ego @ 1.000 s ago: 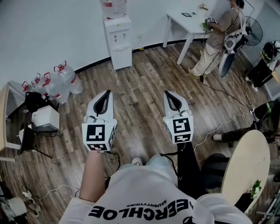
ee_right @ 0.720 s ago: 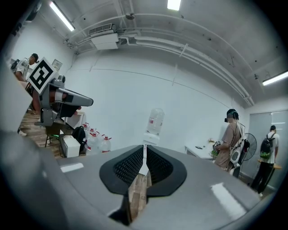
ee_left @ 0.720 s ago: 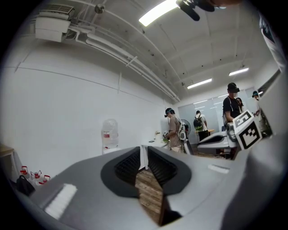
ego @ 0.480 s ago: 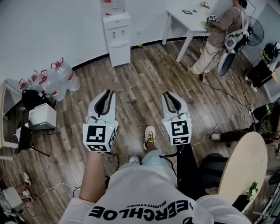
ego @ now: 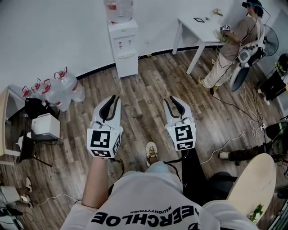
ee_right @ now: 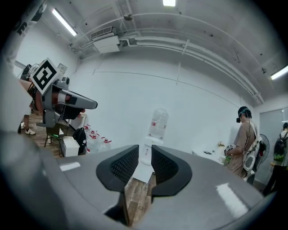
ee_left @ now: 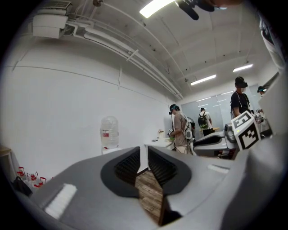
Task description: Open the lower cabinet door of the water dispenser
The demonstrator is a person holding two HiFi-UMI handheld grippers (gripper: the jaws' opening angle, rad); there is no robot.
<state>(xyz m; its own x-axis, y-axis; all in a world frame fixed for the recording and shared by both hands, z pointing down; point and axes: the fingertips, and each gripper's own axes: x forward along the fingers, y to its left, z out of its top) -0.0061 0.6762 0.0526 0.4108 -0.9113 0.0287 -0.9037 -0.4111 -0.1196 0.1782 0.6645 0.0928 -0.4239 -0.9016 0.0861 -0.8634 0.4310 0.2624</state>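
Note:
The white water dispenser [ego: 122, 45] stands against the far wall with a bottle [ego: 119, 9] on top, and its lower cabinet door [ego: 127, 65] is closed. Both grippers are held level over the wooden floor, well short of it. My left gripper [ego: 112, 99] shows a narrow gap between its pads, with nothing in it. My right gripper [ego: 173, 102] has its jaws opening, and nothing is between them. In the right gripper view the dispenser [ee_right: 147, 157] shows straight ahead, just past the right gripper [ee_right: 145, 152]. In the left gripper view the bottle [ee_left: 109, 132] is left of the left gripper [ee_left: 144, 152].
Several water jugs [ego: 60, 85] stand by the wall at left, near a white box [ego: 45, 126] and a dark bag. A white table [ego: 202, 22] with a person [ego: 234, 40] beside it is at the back right. Cables cross the floor at right, near a round tabletop [ego: 252, 179].
Both grippers have come forward toward the dispenser, which looks larger and nearer. The person holding them has taken a step. The right gripper's fingers have parted a little.

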